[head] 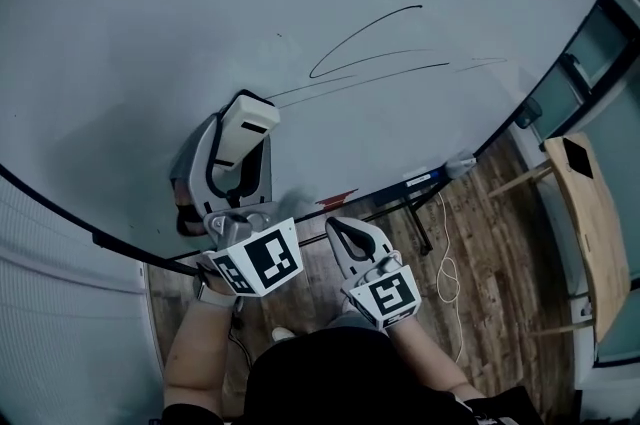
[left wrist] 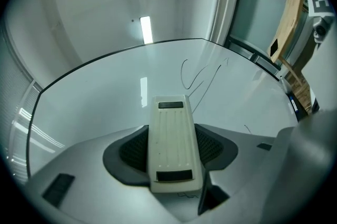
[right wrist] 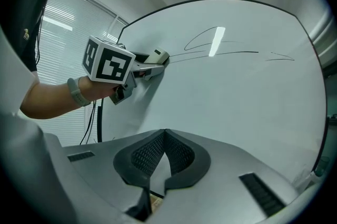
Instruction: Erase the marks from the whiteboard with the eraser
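Head view, from where I stand: the left gripper [head: 232,168] is clamped on the white eraser [head: 245,125], one jaw on each long side, and the eraser's far end juts out beyond the fingertips toward the whiteboard [head: 150,33]. It sits low on the board, just down and left of the black marks [head: 352,33], a looping curve with thin strokes trailing toward the eraser. In the left gripper view the eraser fills the gap between the mesh pads and points at those lines. The right gripper [head: 345,235] hangs beside the left one, off the board, with its jaws pressed together on nothing.
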Tool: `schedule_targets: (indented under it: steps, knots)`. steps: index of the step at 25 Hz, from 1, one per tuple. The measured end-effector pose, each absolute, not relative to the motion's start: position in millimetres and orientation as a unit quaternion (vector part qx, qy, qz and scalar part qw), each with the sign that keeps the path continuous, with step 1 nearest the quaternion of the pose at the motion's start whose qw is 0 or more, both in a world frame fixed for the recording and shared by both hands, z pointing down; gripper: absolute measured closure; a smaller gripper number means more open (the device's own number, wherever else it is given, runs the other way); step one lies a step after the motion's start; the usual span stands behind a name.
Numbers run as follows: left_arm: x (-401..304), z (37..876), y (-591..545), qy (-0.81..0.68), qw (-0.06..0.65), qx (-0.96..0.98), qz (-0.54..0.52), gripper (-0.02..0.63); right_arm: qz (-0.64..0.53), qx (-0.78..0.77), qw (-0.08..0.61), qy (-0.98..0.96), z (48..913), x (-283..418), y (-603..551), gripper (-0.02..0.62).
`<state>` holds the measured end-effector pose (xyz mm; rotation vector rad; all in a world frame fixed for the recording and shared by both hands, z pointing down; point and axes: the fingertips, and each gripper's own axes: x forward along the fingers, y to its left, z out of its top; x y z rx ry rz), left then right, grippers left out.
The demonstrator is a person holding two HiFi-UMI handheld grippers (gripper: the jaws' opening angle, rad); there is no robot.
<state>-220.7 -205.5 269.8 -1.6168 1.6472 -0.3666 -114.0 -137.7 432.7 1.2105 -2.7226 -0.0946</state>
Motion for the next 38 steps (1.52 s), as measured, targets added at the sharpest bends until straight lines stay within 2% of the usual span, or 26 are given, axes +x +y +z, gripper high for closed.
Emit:
schedule_targets:
  steps: [4, 8, 12, 19, 24, 30, 36, 38]
  knots:
    - [-176, 265, -219, 0.631, 0.416, -0.636, -0.156, 0.345, -0.025, 0.413, 0.087, -0.906, 433, -85, -144, 0.569]
    - [-166, 264, -220, 0.623, 0.431, -0.633, -0.162, 0.345, -0.027, 0.394, 0.095, -0.914, 435, -82, -147, 0.569]
    - [-197, 267, -211, 0.632, 0.424, -0.631, -0.152, 0.345, -0.028, 0.358, 0.099, -0.928, 438, -105, -148, 0.569]
    - [-298, 272, -175, 0.68, 0.378, -0.617, -0.12, 0.344, -0.022, 0.275, 0.109, -0.955, 449, -179, -126, 0.569]
    - [-309, 275, -172, 0.664, 0.377, -0.633, -0.128, 0.345, -0.021, 0.241, 0.112, -0.964, 456, -194, -123, 0.569]
    - [-283, 271, -181, 0.653, 0.405, -0.625, -0.139, 0.345, -0.003, 0.26, 0.106, -0.96, 456, -174, -131, 0.569]
    - [-269, 268, -192, 0.679, 0.373, -0.61, -0.165, 0.348, 0.009, 0.295, 0.097, -0.95, 459, -123, -148, 0.569]
    - [-269, 257, -187, 0.673, 0.383, -0.609, -0.172, 0.348, 0.015, 0.304, 0.096, -0.948, 458, -111, -150, 0.569]
